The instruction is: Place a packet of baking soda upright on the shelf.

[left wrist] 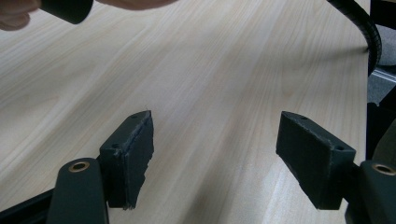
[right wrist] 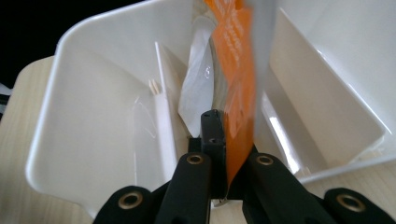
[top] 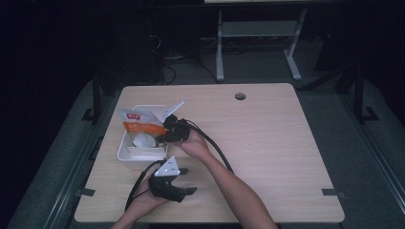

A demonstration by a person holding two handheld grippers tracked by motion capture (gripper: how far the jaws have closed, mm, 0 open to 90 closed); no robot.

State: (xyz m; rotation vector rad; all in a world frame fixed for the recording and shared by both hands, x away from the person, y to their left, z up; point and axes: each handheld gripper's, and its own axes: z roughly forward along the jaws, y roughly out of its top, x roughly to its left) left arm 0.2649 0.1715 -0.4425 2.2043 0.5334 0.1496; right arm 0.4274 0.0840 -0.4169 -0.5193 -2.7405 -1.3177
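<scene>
While clamped by right claw, orange packet over white bin.

No readable text anywhere. The orange-and-white packet carried a small red label patch near its top in the high view, too blurred to read. In the right gripper view the packet's orange face was seen edge-on, with no legible print.
</scene>
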